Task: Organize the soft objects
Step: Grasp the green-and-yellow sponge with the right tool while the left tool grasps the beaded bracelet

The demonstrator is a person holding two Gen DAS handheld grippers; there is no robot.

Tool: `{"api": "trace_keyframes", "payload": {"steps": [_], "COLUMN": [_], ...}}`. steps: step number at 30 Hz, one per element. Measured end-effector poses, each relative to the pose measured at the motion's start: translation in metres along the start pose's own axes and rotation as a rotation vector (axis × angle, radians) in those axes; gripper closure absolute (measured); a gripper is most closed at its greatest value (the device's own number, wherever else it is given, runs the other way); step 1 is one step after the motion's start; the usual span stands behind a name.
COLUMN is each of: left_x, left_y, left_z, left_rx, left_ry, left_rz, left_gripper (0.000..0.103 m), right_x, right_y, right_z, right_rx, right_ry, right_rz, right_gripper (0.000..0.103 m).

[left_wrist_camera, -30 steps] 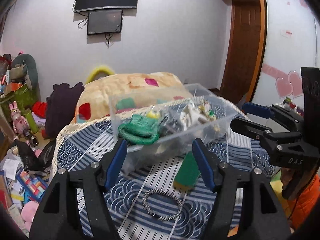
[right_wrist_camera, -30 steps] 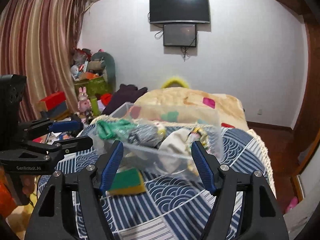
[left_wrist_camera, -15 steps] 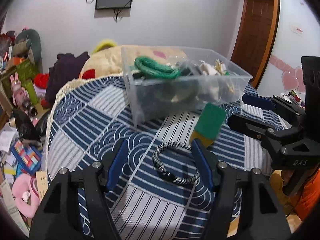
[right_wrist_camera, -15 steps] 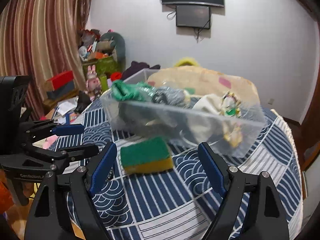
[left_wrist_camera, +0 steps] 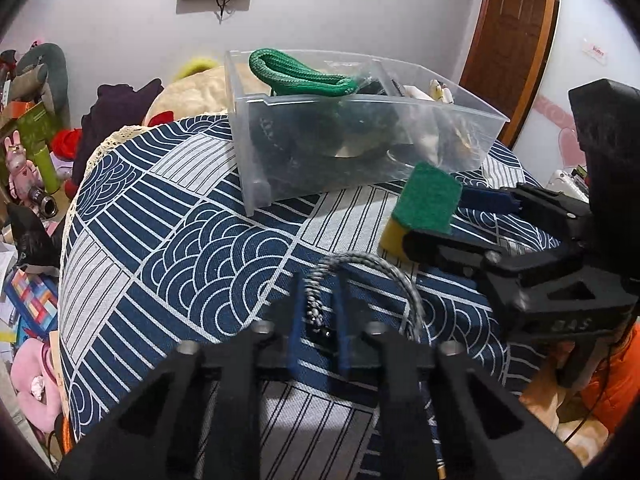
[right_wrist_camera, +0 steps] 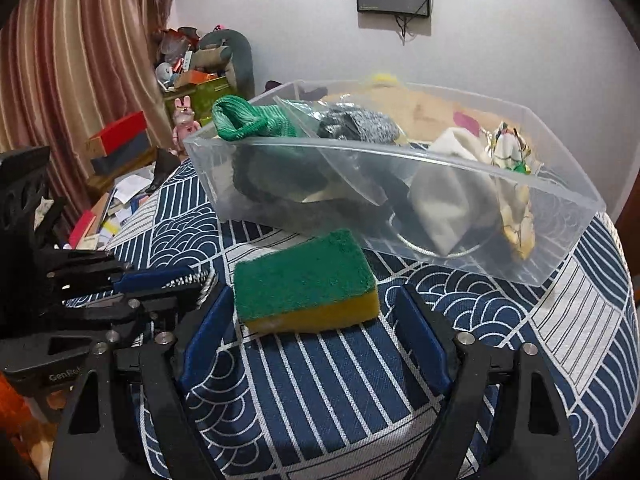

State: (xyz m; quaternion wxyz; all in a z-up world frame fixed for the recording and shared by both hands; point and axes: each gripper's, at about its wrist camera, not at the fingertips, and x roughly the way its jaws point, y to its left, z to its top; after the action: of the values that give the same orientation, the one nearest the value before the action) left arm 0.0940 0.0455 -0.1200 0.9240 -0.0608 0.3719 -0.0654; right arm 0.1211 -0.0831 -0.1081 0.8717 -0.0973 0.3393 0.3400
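Pinching the braided cord loop (left_wrist_camera: 360,276) on the tablecloth (left_wrist_camera: 192,240), the left gripper (left_wrist_camera: 316,308) is closing narrowly, probably gripping it. The right gripper (right_wrist_camera: 312,328) is straddling the sponge (right_wrist_camera: 304,280), tongs wide. Next: squeezing, then lifting both into the plastic bin (right_wrist_camera: 400,208).

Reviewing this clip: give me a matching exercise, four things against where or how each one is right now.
Things:
1. braided cord loop
2. sponge
3. green rope
4. right tongs

States:
A. coiled in the clear bin
B. open, either side of a soft block
C. pinched in the left tongs
D. lying on the patterned cloth, green side up

Pairs: 1-C, 2-D, 3-A, 4-B
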Motion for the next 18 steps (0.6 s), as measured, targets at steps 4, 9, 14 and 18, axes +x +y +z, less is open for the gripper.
{"api": "trace_keyframes", "payload": {"steps": [4,9,14,18], "left_x": [-0.002,-0.012,-0.028,-0.039], "left_y": [0.002,-0.001,-0.005,-0.011], "left_z": [0.001,0.006,0.021,0.038], "left_rx": [-0.003,0.007,0.004,0.014], "left_ry": [-0.005,-0.031,-0.084,-0.141], "left_rz": [-0.004,-0.004,-0.01,0.017], "left_gripper": [0.097,0.097,0.097,0.097], "right_x": [-0.01,-0.024,-0.047,-0.063], "right_y": [-0.002,-0.002,-0.011,-0.02], "right_z": [-0.002,-0.002,0.001,0.007], "right_rx": [0.006,-0.008,0.005,0.029], "right_ry": [-0.015,-0.055,-0.116,-0.17], "right_rz": [0.014,-0.004,-0.031,-0.051], "right_gripper": [0.041,0.044,0.044,0.044]}}
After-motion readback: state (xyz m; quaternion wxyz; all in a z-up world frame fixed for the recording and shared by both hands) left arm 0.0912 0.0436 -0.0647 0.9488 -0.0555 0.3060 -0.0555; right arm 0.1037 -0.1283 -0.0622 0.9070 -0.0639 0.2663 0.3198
